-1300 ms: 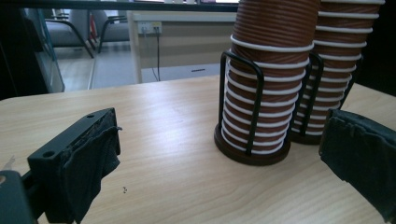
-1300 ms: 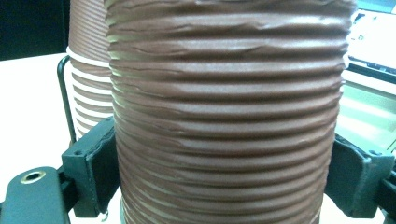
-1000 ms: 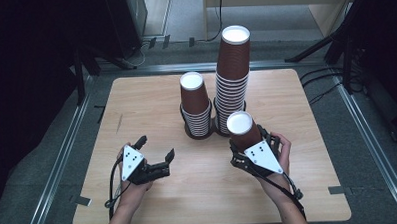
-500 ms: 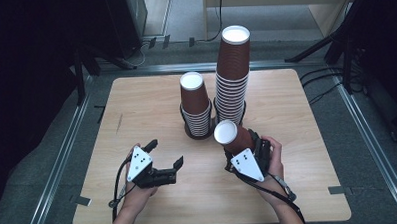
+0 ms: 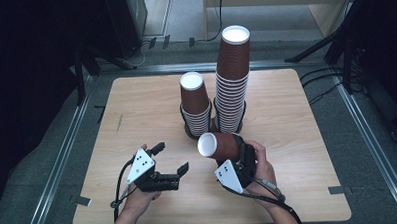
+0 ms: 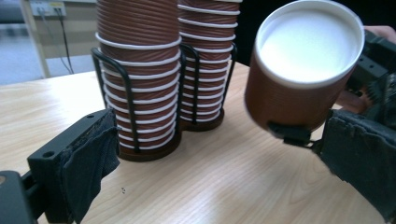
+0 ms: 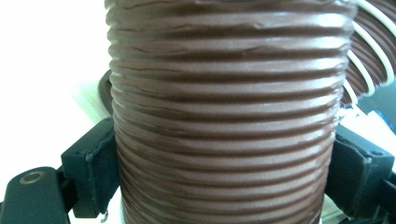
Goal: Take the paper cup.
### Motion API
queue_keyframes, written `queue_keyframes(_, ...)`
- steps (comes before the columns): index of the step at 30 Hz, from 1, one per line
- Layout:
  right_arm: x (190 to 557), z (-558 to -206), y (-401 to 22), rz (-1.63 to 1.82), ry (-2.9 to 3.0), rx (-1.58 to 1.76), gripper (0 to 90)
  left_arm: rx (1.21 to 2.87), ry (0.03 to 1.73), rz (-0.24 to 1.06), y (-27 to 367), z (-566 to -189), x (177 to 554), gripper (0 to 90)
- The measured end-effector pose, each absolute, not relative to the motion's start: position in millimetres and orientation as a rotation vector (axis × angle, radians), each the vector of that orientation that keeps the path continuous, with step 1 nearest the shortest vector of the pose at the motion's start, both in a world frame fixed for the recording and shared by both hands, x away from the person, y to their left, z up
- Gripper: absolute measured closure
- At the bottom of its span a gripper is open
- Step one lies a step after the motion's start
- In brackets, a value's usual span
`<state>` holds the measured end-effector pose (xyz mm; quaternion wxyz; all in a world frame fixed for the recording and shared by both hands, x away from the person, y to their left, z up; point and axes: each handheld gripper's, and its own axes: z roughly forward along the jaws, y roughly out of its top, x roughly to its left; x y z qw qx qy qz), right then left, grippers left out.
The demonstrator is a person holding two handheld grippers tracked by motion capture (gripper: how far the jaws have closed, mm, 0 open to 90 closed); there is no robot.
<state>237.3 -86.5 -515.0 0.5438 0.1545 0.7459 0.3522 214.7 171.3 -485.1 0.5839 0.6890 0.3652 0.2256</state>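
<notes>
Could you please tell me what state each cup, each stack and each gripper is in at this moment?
Loose cup: tipped on its side, white base toward the left gripper, clamped at its ribbed wall.
Right gripper: shut on the loose cup.
Left gripper: open, holding nothing.
Short stack: upright, cups upside down, in a black wire holder.
Tall stack: upright, cups upside down, in a wire holder.

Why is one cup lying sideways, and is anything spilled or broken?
Nothing is spilled or broken. The brown cup is sideways because the right gripper clamps it off the table, white bottom facing the open left gripper. The short stack and tall stack stand upright in their wire holders.
</notes>
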Motion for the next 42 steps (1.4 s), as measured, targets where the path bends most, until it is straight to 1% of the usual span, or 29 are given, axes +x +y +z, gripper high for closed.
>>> queue_keyframes(12, 230, -525, -71, 0.766, 1.757, 0.228, 11.8, 1.654, 0.805, 0.491, 160, -487, 212, 0.0)
queue_keyframes(18, 227, -529, -66, 0.721, 1.75, 0.151, 11.8, 1.68, 0.798, 0.505, 155, -489, 210, 0.0)
queue_keyframes(23, 224, -532, -63, 0.694, 1.745, 0.104, 11.8, 1.699, 0.785, 0.49, 152, -490, 210, 0.0)
queue_keyframes(42, 215, -538, -53, 0.61, 1.688, -0.034, 11.9, 1.72, 0.759, 0.446, 145, -491, 209, 0.0)
